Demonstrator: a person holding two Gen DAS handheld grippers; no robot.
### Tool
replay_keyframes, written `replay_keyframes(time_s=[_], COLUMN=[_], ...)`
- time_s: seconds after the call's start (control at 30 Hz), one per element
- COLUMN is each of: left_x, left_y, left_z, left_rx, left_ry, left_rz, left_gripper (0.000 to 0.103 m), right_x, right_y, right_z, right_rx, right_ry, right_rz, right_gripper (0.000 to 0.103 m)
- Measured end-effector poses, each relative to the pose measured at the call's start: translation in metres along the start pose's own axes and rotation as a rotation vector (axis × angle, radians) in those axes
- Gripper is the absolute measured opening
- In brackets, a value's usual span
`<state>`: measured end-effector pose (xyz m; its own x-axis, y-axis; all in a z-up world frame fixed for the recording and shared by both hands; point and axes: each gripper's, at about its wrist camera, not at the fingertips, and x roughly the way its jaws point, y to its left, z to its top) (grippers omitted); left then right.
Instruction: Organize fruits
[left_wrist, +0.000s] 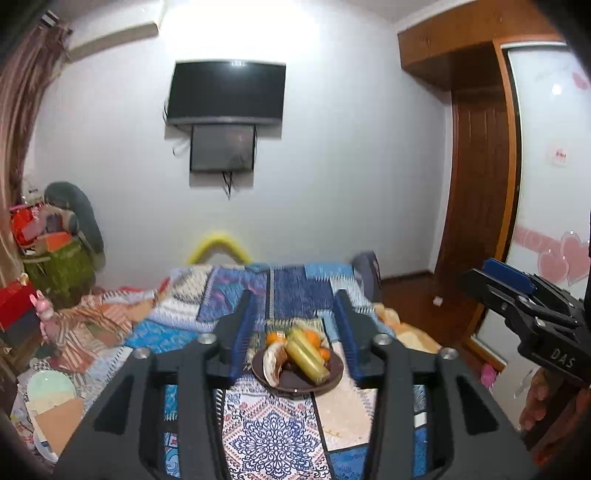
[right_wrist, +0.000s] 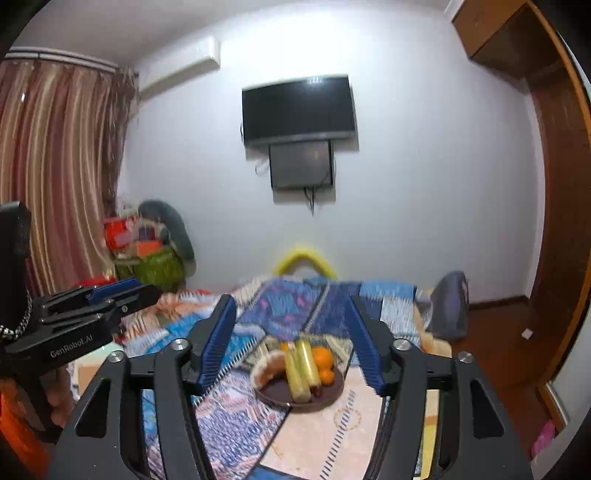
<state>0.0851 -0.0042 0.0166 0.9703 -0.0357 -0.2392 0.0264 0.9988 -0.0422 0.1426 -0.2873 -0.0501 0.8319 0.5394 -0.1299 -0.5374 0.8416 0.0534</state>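
A dark round plate (left_wrist: 334, 371) (right_wrist: 332, 391) sits on the patchwork bedspread ahead of both grippers. On it lie yellow-green bananas (left_wrist: 304, 354) (right_wrist: 301, 369), several oranges (left_wrist: 312, 338) (right_wrist: 322, 357) and a pale brownish fruit piece (left_wrist: 272, 363) (right_wrist: 269, 365). My left gripper (left_wrist: 295, 325) is open and empty, held above the bed short of the plate. My right gripper (right_wrist: 291, 339) is open and empty too, also short of the plate. The right gripper shows from the side at the right in the left wrist view (left_wrist: 517, 291). The left gripper shows at the left in the right wrist view (right_wrist: 122, 291).
The bed (left_wrist: 258, 435) is covered by a blue patterned quilt. A pile of boxes and a green basket (left_wrist: 55, 258) stands at the left wall. A TV (left_wrist: 225, 92) hangs on the far wall. A wooden wardrobe (left_wrist: 480, 184) and wooden floor are to the right.
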Motion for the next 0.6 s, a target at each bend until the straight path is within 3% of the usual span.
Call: replay_keyframes(time_s=[0.13, 0.3, 0.37, 0.6], left_x=[-0.031, -0.052, -0.059, -0.070], left_y=[-0.006, -0.010, -0.013, -0.019], left_z=[0.007, 0.011, 0.010, 0.009], left_rx=[0.023, 0.031, 0.033, 0.034], left_ry=[-0.080, -0.122, -0.136, -0.151], left_rz=[0.028, 0.021, 0.025, 0.027], left_gripper=[0.063, 0.081, 0.094, 0.102], right_x=[-0.019, -0.028, -0.030, -0.039], right_y=[0.008, 0.017, 0.020, 0.023], right_z=[0.007, 0.008, 0.007, 0.000], right_rx=[-0.004, -0.009, -0.010, -0.005], right_ry=[-0.070, -0.110, -0.122, -0.111], right_rz=[-0.028, -0.071, -0.083, -0.088], right_gripper=[0.079, 0.096, 0.101, 0.103])
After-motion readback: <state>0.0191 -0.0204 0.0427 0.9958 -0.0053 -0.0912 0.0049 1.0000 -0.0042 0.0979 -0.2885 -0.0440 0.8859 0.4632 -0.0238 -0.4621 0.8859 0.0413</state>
